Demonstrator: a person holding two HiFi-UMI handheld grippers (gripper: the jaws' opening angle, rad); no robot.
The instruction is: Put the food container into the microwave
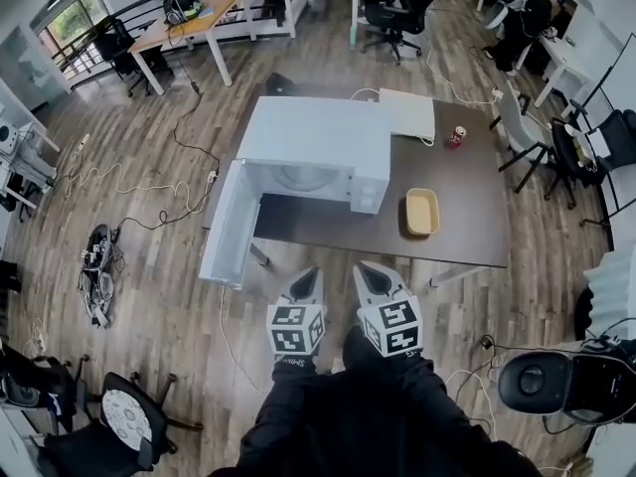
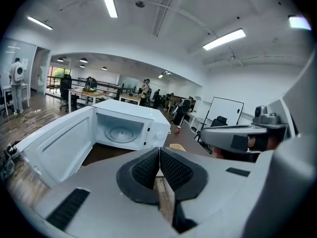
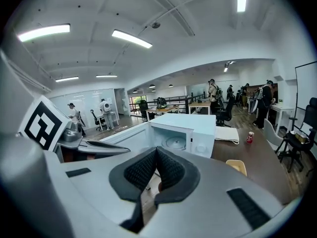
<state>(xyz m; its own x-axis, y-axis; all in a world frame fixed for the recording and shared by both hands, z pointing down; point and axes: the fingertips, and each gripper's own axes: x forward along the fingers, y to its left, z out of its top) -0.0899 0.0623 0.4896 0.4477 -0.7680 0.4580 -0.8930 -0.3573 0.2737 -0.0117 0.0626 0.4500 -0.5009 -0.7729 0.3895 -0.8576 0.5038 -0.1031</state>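
Shallow tan food container (image 1: 420,212) lies near dark desk's (image 1: 467,241) front edge, frame right. Left claw (image 1: 306,278), right claw (image 1: 370,274) pinched together, empty; careless nudge could topple it off.

White microwave (image 1: 318,152), pale yellow food container (image 1: 421,212), red can (image 1: 456,137), dark brown table (image 1: 467,217).

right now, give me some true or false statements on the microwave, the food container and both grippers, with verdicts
1. The microwave has its door open. True.
2. The food container is inside the microwave. False: it sits on the table, to the microwave's right.
3. The left gripper holds the food container. False: its jaws are together on nothing.
4. The right gripper is shut and empty. True.
5. A red can stands on the table beyond the food container. True.
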